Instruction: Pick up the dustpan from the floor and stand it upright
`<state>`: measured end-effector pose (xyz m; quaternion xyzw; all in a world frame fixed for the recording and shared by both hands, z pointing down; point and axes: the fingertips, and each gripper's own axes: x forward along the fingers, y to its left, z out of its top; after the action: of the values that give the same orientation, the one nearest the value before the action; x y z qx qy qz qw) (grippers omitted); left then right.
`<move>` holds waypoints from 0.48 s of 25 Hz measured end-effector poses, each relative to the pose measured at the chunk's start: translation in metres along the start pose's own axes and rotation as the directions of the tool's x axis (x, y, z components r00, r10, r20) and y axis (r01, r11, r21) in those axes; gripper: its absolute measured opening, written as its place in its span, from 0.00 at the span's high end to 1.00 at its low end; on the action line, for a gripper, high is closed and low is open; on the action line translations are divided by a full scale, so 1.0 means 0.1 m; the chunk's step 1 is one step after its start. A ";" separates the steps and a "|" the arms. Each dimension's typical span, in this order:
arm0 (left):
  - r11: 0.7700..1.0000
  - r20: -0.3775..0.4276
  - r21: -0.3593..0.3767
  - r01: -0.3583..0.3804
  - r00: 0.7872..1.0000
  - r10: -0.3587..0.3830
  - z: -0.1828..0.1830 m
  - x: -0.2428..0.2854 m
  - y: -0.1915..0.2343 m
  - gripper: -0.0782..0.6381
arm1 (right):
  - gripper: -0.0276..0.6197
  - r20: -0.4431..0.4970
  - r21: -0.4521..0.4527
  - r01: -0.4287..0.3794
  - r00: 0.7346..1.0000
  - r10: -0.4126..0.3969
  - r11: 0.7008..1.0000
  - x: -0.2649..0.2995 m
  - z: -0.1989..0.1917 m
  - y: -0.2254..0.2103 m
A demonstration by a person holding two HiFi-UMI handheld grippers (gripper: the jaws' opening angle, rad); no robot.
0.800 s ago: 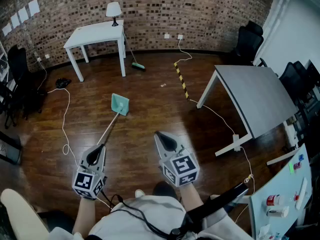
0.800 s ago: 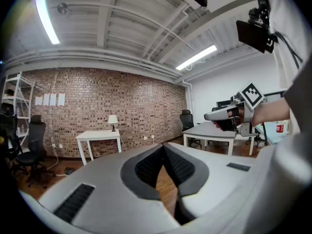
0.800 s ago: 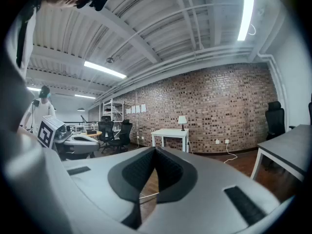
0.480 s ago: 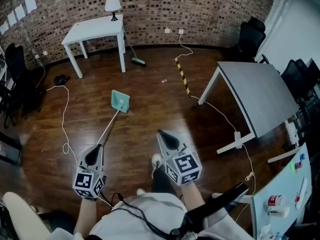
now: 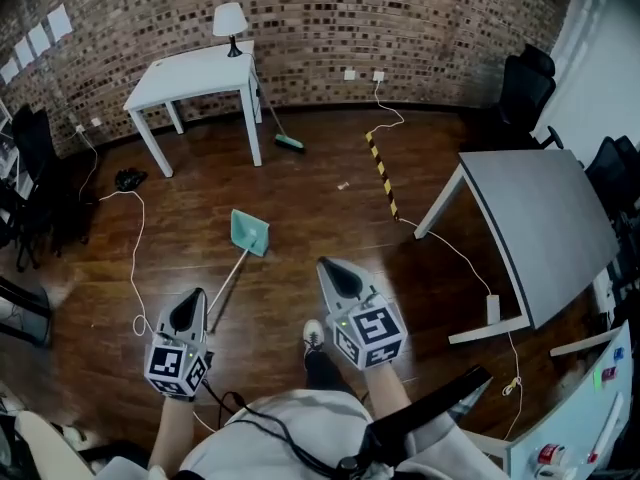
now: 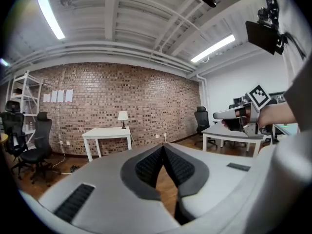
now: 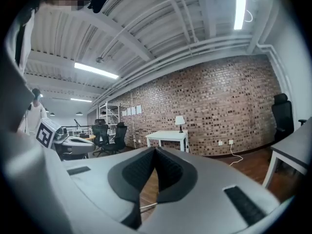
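1. Left gripper (image 5: 192, 298): jaws pressed together and empty. In the left gripper view only wood floor (image 5: 300, 198) shows through the slit under the tips.
2. Right gripper (image 5: 326, 266): jaws together too, nothing between them. It sits well apart from the left gripper, on its right, and both point forward.
3. Shoe (image 5: 313, 336): on the floor just behind and below the right jaws, between the two grippers.
4. Dustpan (image 5: 249, 232): lying flat on the floor, not upright and not gripped. In the head view the near end of its long handle is just right of the left jaws; cannot tell if they touch. The teal pan is ahead of the left jaws, a bit to their right and left of the right jaws' line.
5. White cable (image 5: 133, 258): on the floor left of the left jaws, running forward.
6. Yellow-black strip (image 5: 381, 173): on the floor ahead of the right jaws, slightly right.
7. Grey table (image 5: 545, 218): well off to the right of the right jaws.
8. White table (image 5: 195, 68): far ahead of the left jaws, with a lamp (image 5: 230, 18) on top and a broom (image 5: 290, 141) leaning by its right leg.
9. Brick wall (image 5: 400, 18): farthest, straight ahead of both jaws, with a black chair (image 5: 525, 88) at its right end.
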<state>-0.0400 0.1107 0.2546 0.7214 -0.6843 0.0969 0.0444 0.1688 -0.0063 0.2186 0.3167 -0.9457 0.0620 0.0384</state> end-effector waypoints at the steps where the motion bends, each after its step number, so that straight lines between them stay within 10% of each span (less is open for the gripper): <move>1: 1.000 0.008 -0.009 -0.006 1.000 0.006 0.09 0.21 0.06 0.90 | 0.98 0.002 0.000 -0.010 1.000 0.010 1.000 0.18 0.07 -0.13; 12: 0.997 0.064 0.063 0.053 0.996 -0.057 0.75 2.03 0.10 0.90 | 0.98 0.016 -0.004 -0.115 0.993 0.115 0.993 1.52 0.55 -1.40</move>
<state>-0.0352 -0.1030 0.2212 0.7437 -0.6621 0.0928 0.0023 0.1301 -0.2155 0.1943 0.2623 -0.9627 0.0599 0.0277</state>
